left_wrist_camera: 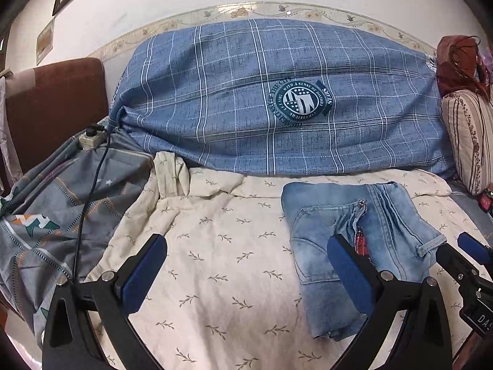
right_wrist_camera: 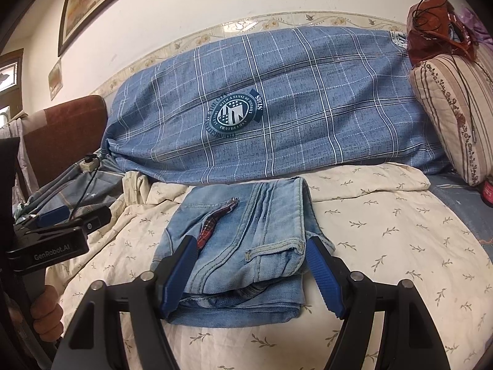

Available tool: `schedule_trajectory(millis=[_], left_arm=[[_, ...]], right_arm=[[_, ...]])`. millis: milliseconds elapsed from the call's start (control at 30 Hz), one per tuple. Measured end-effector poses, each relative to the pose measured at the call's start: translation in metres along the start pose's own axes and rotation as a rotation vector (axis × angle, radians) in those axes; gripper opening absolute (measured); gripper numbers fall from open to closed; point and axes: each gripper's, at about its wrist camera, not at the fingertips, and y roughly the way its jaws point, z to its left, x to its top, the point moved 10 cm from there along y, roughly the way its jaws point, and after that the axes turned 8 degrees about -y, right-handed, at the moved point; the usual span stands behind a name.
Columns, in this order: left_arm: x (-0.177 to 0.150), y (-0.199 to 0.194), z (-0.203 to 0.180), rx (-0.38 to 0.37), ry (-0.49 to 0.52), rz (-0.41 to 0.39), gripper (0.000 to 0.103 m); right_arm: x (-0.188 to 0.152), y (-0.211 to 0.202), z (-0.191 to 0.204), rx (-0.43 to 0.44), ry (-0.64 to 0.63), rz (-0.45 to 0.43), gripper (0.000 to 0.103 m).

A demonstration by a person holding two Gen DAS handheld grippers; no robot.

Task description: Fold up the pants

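The light blue jeans [right_wrist_camera: 243, 246] lie folded into a compact stack on the cream leaf-print sheet [right_wrist_camera: 385, 246]; they also show in the left wrist view [left_wrist_camera: 354, 240], right of centre. A red checked strip [right_wrist_camera: 215, 219] pokes out at the fly. My right gripper [right_wrist_camera: 251, 268] is open, its blue pads either side of the stack's near edge. My left gripper [left_wrist_camera: 246, 271] is open and empty over bare sheet [left_wrist_camera: 215, 262], left of the jeans, its right pad [left_wrist_camera: 348, 271] overlapping the jeans' left edge in view.
A large blue plaid pillow [left_wrist_camera: 262, 98] lies along the wall behind. A striped cushion [right_wrist_camera: 453, 117] stands at the right. A grey patterned quilt [left_wrist_camera: 46, 209] with a power strip and black cable [left_wrist_camera: 89, 185] lies at the left.
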Motion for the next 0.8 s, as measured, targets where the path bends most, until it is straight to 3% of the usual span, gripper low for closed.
schedule_trajectory(millis=[800], left_arm=[[-0.0003, 0.0016, 0.0006, 0.008, 0.009, 0.006, 0.103]], right_arm=[[-0.0011, 0.0003, 0.0011, 0.001, -0.002, 0.003, 0.075]])
